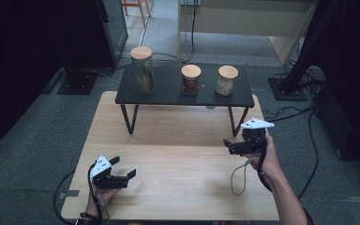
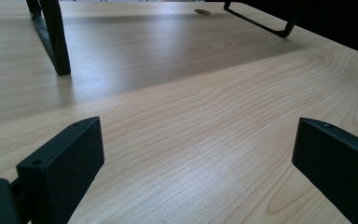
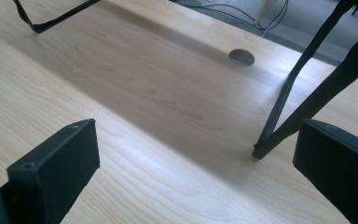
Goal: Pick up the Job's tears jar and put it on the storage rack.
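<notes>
Left tongs (image 1: 124, 169) released, low over the tabletop (image 1: 178, 187) near its front-left corner. Right tongs (image 1: 227, 146) released too, just beside the black shelf's (image 1: 168, 96) right leg (image 3: 284, 107). Three cork-lidded jars (image 1: 191, 79) up top.

This looks like a lab or recording studio: a pale wooden desk (image 1: 168, 140) stands on grey carpet (image 1: 33, 140), ringed by black curtains (image 1: 23, 42) and stand bases (image 1: 77, 82), with loose cables (image 1: 290, 112) trailing over the floor at far right.
</notes>
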A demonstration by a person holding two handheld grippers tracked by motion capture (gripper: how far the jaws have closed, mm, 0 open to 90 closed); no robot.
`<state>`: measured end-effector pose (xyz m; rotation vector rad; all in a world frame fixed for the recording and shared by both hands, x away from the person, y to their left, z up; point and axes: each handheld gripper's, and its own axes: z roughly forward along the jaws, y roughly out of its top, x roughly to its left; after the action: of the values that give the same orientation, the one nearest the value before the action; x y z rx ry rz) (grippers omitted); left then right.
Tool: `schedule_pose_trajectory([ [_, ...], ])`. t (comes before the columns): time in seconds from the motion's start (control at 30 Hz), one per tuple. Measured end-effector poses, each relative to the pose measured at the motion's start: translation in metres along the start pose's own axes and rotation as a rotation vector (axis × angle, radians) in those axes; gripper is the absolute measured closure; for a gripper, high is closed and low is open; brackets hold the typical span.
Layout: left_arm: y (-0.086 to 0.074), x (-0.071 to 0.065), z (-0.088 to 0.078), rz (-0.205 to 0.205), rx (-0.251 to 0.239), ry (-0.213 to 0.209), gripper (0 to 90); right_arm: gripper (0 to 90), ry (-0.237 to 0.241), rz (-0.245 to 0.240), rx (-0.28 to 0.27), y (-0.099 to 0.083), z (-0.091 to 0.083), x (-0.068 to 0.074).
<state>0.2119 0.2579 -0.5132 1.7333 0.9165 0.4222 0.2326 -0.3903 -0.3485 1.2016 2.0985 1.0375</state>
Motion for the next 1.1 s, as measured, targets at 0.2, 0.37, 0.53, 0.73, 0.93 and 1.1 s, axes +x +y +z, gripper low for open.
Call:
schedule_pose_trajectory([
  [0.2,0.001,0.000,0.000,0.000,0.004,-0.001,2.3,0.1,0.010,-0.015,-0.017,-0.021,0.004,0.001],
  [0.37,0.001,0.000,0.000,0.001,0.003,0.003,2.3,0.1,0.015,-0.022,-0.016,-0.038,0.012,0.003],
  [0.53,0.001,0.000,0.000,-0.001,0.004,0.003,2.3,0.0,0.022,-0.009,-0.020,-0.054,0.019,0.002],
  [0.73,0.001,0.000,0.001,-0.004,0.003,0.004,2.3,0.0,0.017,0.007,-0.018,-0.069,0.026,0.002],
  [0.93,0.001,0.000,0.001,-0.001,0.004,0.005,2.3,0.0,0.004,0.026,-0.020,-0.085,0.028,0.001],
  [1.1,0.001,-0.001,0.001,0.001,0.005,0.008,2.3,0.1,-0.010,0.033,-0.007,-0.097,0.031,0.002],
])
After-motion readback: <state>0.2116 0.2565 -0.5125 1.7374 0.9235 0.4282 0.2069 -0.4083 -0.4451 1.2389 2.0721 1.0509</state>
